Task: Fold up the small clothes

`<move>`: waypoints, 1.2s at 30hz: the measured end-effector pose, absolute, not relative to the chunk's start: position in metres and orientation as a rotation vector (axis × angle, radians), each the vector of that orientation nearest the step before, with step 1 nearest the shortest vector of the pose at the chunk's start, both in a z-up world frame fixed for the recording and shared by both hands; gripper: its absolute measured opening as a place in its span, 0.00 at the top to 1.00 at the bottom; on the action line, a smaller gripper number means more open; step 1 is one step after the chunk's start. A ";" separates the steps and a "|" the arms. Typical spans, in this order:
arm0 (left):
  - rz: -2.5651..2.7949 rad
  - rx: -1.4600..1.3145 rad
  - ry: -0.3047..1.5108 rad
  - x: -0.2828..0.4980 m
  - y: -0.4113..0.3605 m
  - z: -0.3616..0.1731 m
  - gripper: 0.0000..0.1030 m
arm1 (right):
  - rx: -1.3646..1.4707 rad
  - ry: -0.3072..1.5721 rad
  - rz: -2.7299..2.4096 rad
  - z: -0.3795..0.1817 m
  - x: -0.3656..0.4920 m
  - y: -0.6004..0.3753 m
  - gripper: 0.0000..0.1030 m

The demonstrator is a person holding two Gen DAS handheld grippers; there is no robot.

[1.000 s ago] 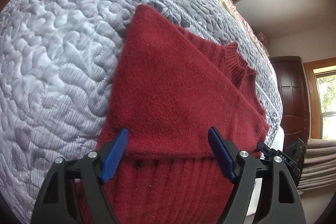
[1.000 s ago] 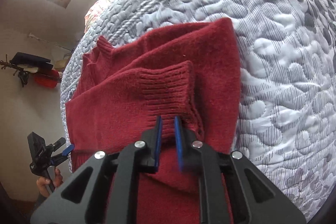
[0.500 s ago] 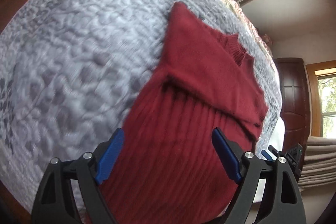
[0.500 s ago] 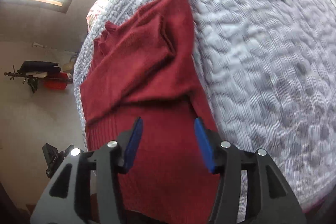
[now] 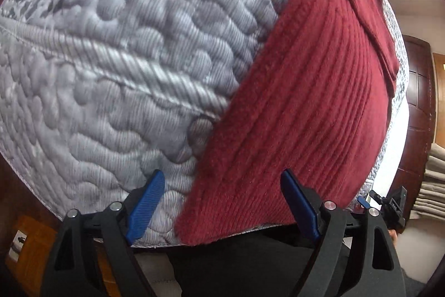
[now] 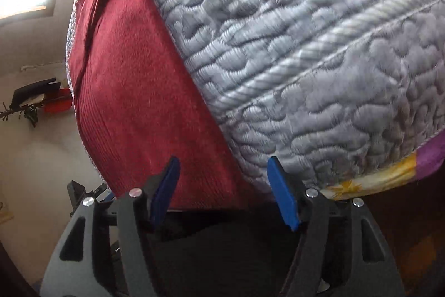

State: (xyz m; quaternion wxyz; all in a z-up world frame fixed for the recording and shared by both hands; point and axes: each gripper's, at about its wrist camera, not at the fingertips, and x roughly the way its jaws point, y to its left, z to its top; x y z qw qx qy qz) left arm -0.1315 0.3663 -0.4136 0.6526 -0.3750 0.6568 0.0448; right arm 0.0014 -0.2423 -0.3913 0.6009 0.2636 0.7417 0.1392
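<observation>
A dark red knit sweater (image 5: 306, 102) lies flat on the grey quilted mattress (image 5: 111, 46), its sleeves folded over the body and its ribbed hem at the mattress's near edge. My left gripper (image 5: 222, 202) is open at the hem's left corner, holding nothing. The right wrist view shows the same sweater (image 6: 133, 91) along the left. There my right gripper (image 6: 225, 188) is open at the hem's right corner, with nothing between its blue fingers. The other gripper's tip (image 5: 386, 202) shows at the far right of the left wrist view.
The grey mattress (image 6: 306, 46) ends just in front of both grippers. A purple and yellow sheet (image 6: 389, 174) peeks out under its right side. Dark clothing of the person fills the bottom of both views. A wooden door (image 5: 417, 102) stands to the right.
My right gripper let go of the sleeve cuff and opened. Both grippers drew back from the folded sleeves to the sweater's hem at the mattress's near edge.
</observation>
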 end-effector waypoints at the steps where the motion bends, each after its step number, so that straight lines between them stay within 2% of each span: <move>1: 0.093 -0.844 1.492 -0.132 0.365 -0.414 0.17 | 0.606 1.721 0.330 -0.394 -0.003 -0.239 0.36; 11: 0.025 -0.886 1.533 -0.139 0.351 -0.424 0.13 | 0.581 1.742 0.371 -0.420 -0.016 -0.211 0.35; 16: 0.005 -0.926 1.553 -0.143 0.348 -0.429 0.19 | 0.569 1.793 0.430 -0.428 -0.025 -0.183 0.34; 19: 0.016 -0.904 1.557 -0.148 0.347 -0.428 0.32 | 0.570 1.809 0.443 -0.430 -0.025 -0.181 0.36; 21: 0.045 -0.897 1.557 -0.153 0.350 -0.429 0.51 | 0.606 1.807 0.431 -0.430 -0.025 -0.188 0.38; 23: 0.057 -0.919 1.552 -0.159 0.354 -0.431 0.57 | 0.632 1.806 0.429 -0.429 -0.022 -0.186 0.40; 26: 0.049 -0.923 1.560 -0.162 0.354 -0.434 0.64 | 0.626 1.811 0.445 -0.427 -0.019 -0.181 0.51; 28: 0.045 -0.934 1.580 -0.161 0.353 -0.437 0.80 | 0.607 1.825 0.472 -0.424 -0.018 -0.173 0.78; 29: 0.050 -0.929 1.587 -0.161 0.353 -0.438 0.90 | 0.591 1.823 0.478 -0.423 -0.020 -0.166 0.83; 30: 0.047 -0.932 1.586 -0.161 0.352 -0.438 0.92 | 0.592 1.821 0.485 -0.420 -0.018 -0.163 0.89; 36: 0.040 -1.001 1.515 -0.172 0.358 -0.426 0.94 | 0.616 1.771 0.517 -0.392 -0.018 -0.165 0.94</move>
